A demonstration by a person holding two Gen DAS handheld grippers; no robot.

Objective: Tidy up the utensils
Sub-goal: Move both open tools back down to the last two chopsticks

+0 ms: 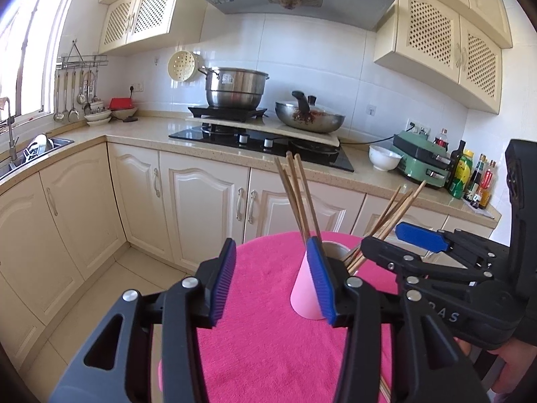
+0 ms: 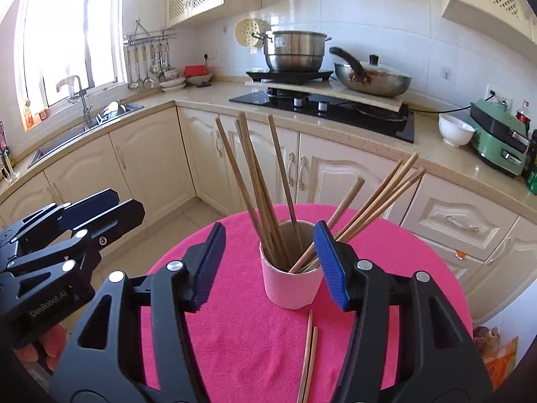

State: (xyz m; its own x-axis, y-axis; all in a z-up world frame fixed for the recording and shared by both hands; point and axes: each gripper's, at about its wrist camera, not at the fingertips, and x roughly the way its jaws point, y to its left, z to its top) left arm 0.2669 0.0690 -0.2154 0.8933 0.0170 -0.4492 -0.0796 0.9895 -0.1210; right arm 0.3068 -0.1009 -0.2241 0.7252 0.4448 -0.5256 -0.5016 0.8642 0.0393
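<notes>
A pink cup (image 2: 290, 285) stands upright on a round table under a pink cloth (image 2: 235, 352). It holds several wooden chopsticks (image 2: 265, 181) that lean left and right. Two more chopsticks (image 2: 308, 356) lie flat on the cloth in front of the cup. My right gripper (image 2: 270, 262) is open and empty, just in front of the cup. In the left wrist view the cup (image 1: 303, 297) is partly hidden behind the right finger of my left gripper (image 1: 273, 282), which is open and empty. The right gripper (image 1: 396, 240) also shows there, beside the cup.
Cream kitchen cabinets (image 1: 188, 198) and a counter run behind the table. A steel pot (image 1: 233, 87) and a pan (image 1: 310, 117) sit on the stove. A white bowl (image 2: 454, 129), a green appliance (image 2: 500, 139) and bottles (image 1: 470, 178) stand at the right. A sink (image 2: 84, 127) is at the left.
</notes>
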